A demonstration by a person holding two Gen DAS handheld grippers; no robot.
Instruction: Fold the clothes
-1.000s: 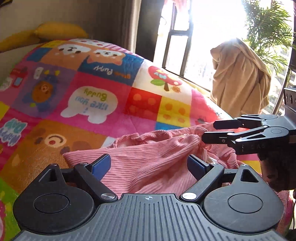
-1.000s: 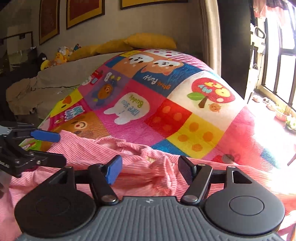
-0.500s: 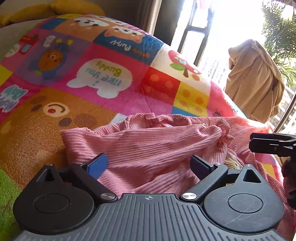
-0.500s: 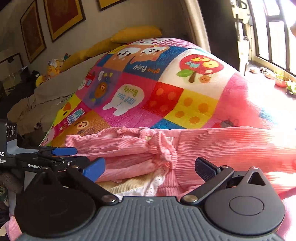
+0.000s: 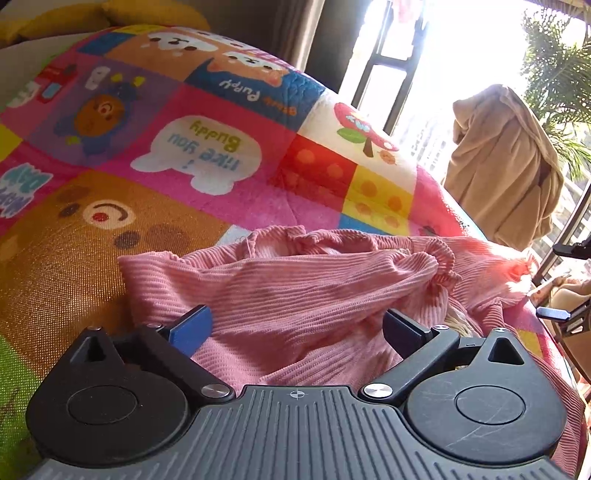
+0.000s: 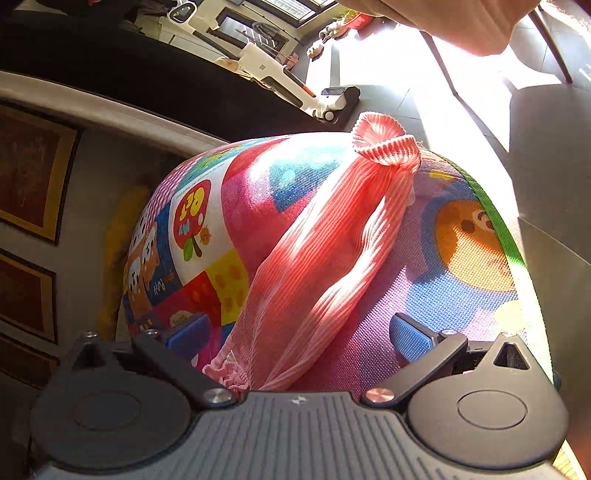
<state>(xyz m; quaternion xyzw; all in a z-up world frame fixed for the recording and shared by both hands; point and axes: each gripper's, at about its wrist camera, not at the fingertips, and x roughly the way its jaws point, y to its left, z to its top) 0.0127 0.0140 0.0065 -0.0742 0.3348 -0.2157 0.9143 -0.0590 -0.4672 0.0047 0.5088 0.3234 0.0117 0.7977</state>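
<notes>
A pink ribbed garment lies crumpled on the colourful patchwork quilt. My left gripper hangs open just over its near part, with cloth below the wide-set blue pads and no grip on it. At the right edge of the left wrist view, my right gripper is open too, beyond the garment's end. The right wrist view is rolled sideways. There the right gripper is open over a stretched pink sleeve, which ends in a ruffled cuff. The pads do not press the sleeve.
A beige cloth hangs over a stand by the bright window, with a palm plant behind. Yellow pillows lie at the bed's head. A white stick vacuum lies on the floor past the quilt's green edge. Framed pictures hang on the wall.
The right gripper let go of the garment, opened wide, swung away to the right and rolled, so its view now runs along the sleeve. The left gripper opened slightly wider and sank a little.
</notes>
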